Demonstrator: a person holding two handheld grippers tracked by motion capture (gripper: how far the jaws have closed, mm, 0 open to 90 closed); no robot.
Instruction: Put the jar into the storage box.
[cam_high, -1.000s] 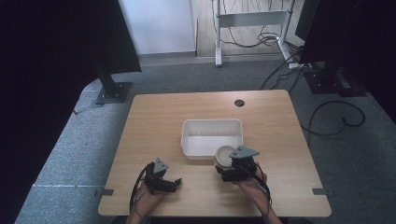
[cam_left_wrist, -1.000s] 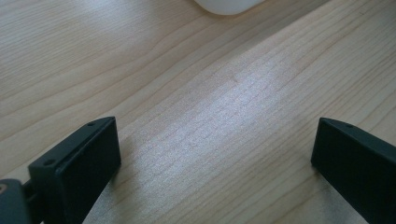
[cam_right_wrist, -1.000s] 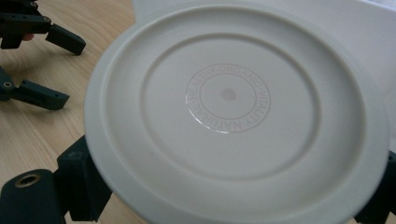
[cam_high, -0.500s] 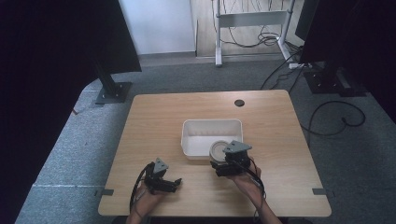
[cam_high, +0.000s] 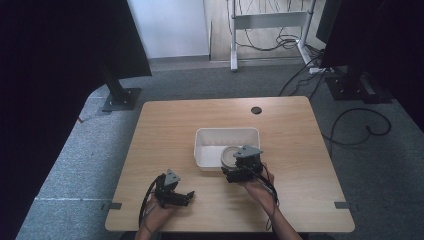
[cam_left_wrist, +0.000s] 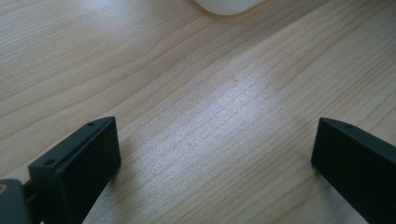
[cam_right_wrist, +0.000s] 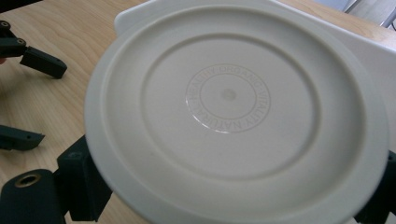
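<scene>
I noted my right gripper (cam_high: 233, 161) clamped on the round lid (cam_right_wrist: 233, 116) over the white tray (cam_high: 202, 150); left gripper (cam_high: 186, 198) gaped wide, empty.

Smooth matt plastic lid (cam_right_wrist: 233, 116); grained wooden table (cam_left_wrist: 196, 93).

Lab, wooden table (cam_high: 175, 130), floor cables (cam_high: 355, 125), stands (cam_high: 120, 97)

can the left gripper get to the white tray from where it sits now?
Probably yes. The left gripper rests open on bare wood, and nothing lies between it and the white tray; the right gripper holding the round lid sits off to the side.
</scene>
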